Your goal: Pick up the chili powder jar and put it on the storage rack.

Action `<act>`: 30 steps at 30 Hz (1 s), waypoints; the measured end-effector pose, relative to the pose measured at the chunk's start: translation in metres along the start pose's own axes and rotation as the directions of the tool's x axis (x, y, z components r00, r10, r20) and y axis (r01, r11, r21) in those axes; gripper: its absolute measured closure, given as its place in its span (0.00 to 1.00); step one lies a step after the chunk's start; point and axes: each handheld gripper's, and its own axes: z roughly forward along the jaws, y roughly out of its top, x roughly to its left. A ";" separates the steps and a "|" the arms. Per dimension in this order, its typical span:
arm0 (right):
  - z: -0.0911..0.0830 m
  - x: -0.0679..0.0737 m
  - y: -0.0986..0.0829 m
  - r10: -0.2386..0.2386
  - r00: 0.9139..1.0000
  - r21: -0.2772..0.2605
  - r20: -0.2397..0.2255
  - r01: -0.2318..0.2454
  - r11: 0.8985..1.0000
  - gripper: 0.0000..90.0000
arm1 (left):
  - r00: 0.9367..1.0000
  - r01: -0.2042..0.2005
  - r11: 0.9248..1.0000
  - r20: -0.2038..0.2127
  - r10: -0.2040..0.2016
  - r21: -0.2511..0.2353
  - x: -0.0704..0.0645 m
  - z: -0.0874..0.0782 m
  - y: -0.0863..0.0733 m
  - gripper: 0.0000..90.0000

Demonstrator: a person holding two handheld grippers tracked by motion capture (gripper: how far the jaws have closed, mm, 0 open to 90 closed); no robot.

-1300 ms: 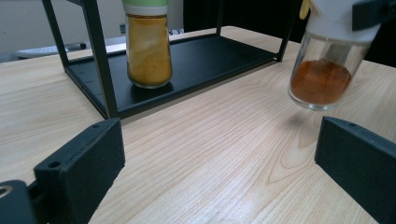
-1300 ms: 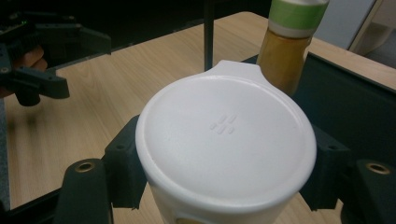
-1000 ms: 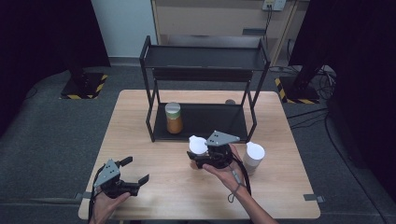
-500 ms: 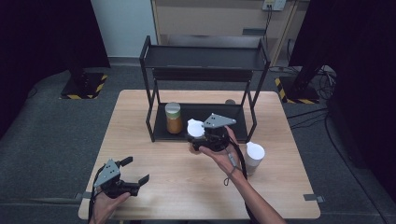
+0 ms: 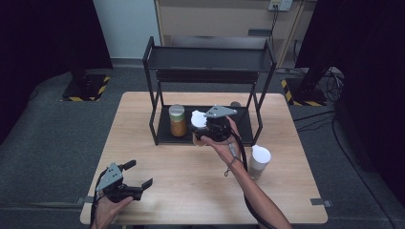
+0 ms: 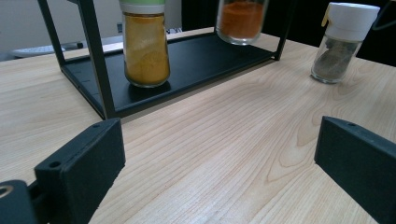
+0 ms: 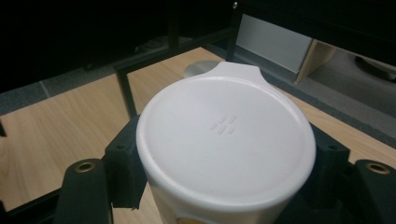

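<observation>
A wooden counter (image 5: pixel 167 191) seen from above carries a black two-tier metal rack (image 5: pixel 210 59) at its far side. A person's two forearms enter from the bottom edge, each hand holding a two-jaw gripper.

The right gripper (image 5: pixel 203 129) is lifted at the front edge of the rack's lower shelf, roughly at its middle. Its jaws are closed around a spice jar with a white lid (image 5: pixel 197 118), gripping it just beneath the lid. In the right gripper view the round white lid (image 7: pixel 226 140), with a small tab at its far edge, sits between the two black jaws, which press against the jar on either side. In the left gripper view this held jar (image 6: pixel 241 21) shows orange powder inside and hangs above the shelf, not touching it.

A second jar of yellow-orange powder (image 5: pixel 177 120) stands upright on the left part of the lower shelf, just beside the held jar and apart from it. A third jar with a white lid and dark contents (image 5: pixel 258 161) stands upright on the counter to the right of the rack, near the person's right forearm.

The left gripper (image 5: pixel 138 175) rests low over the near left corner of the counter, well apart from the rack. Its jaws are spread wide and hold nothing; bare wood shows between them in the left gripper view.
</observation>
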 end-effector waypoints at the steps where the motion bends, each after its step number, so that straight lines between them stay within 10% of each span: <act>1: 0.003 -0.001 0.001 0.006 1.000 0.000 0.007 -0.006 1.000 0.35 | 1.000 0.000 1.000 0.000 0.000 0.000 0.000 0.000 0.000 0.01; 30: 0.060 -0.017 -0.012 0.073 0.986 0.020 0.149 -0.077 0.997 0.35 | 1.000 0.001 1.000 0.003 -0.001 0.001 0.002 0.000 0.000 0.01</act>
